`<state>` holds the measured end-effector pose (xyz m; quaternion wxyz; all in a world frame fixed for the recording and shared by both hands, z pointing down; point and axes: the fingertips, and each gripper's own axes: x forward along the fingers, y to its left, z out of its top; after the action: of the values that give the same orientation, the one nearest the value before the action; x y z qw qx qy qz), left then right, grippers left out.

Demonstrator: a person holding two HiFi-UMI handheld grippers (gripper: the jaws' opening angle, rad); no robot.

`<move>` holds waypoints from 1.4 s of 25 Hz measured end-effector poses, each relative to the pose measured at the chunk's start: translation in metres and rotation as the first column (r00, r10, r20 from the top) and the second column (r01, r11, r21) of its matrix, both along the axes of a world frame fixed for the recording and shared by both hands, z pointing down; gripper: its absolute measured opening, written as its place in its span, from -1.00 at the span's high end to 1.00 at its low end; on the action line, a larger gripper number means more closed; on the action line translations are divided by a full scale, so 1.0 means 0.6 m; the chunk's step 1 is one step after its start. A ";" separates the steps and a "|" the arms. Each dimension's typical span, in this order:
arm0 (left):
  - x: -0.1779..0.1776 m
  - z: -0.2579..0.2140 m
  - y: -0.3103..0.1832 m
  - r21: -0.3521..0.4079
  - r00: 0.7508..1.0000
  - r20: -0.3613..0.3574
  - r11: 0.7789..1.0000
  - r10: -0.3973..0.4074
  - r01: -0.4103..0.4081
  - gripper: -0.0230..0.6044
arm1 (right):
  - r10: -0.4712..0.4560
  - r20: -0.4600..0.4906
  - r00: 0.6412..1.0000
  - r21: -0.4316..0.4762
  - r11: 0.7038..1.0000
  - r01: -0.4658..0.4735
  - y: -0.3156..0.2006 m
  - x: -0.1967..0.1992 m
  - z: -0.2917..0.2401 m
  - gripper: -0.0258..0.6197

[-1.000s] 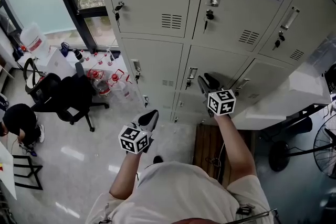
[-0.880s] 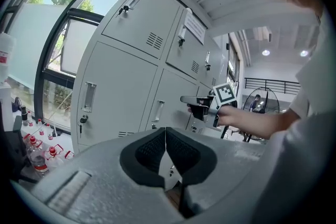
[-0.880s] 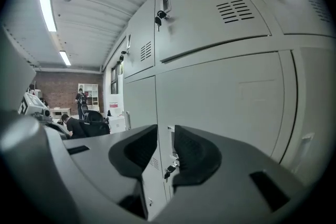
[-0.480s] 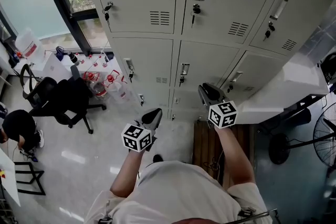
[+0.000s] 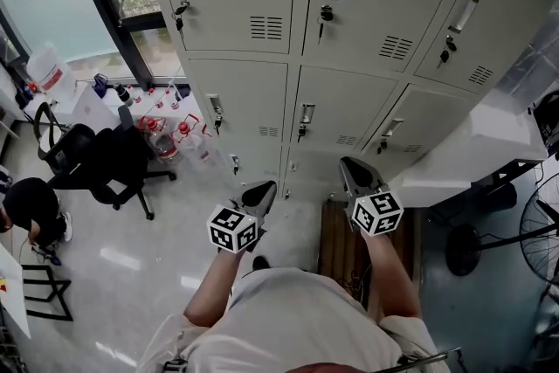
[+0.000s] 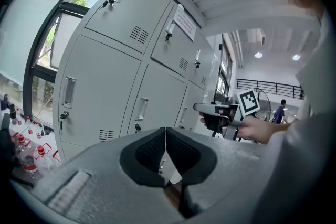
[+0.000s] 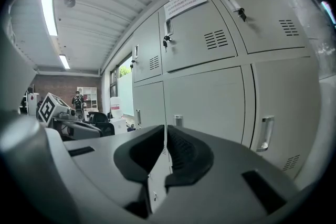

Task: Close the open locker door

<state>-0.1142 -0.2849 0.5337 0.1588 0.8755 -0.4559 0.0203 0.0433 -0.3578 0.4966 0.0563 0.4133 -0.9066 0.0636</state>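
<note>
Left gripper (image 5: 262, 191) and right gripper (image 5: 353, 169) are hovering near the locker bank (image 5: 240, 100), left jaws pressing together empty, right jaws just closing together on nothing.

A person stands before a grey bank of lockers (image 5: 240, 100); the doors that show all lie flush. The left gripper (image 5: 260, 195) and the right gripper (image 5: 356, 175) point toward the lowest row. The right gripper's jaws have just been closing, with nothing between them. A black office chair (image 5: 113, 162) stands at the left.
</note>
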 end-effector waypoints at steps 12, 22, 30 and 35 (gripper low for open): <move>0.001 -0.014 -0.005 0.026 1.000 0.015 1.000 -0.003 0.003 0.88 | -0.015 -0.046 0.999 0.039 0.999 0.016 0.045 0.014 0.014 0.91; 0.007 -0.016 -0.002 0.024 1.000 0.003 1.000 -0.002 0.002 0.88 | 0.017 -0.007 1.000 0.035 0.999 -0.017 0.053 0.031 0.013 0.91; 0.005 -0.014 -0.001 0.019 1.000 0.005 1.000 -0.005 0.005 0.88 | 0.013 0.002 1.000 0.025 1.000 -0.013 0.051 0.028 0.015 0.91; 0.001 -0.017 -0.001 0.019 1.000 -0.009 1.000 -0.008 0.008 0.88 | 0.008 0.005 1.000 0.025 1.000 -0.009 0.052 0.023 0.013 0.91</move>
<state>-0.1137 -0.2855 0.5238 0.1525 0.8753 -0.4588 0.0116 0.0574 -0.3268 0.5043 0.0485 0.4177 -0.9057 0.0536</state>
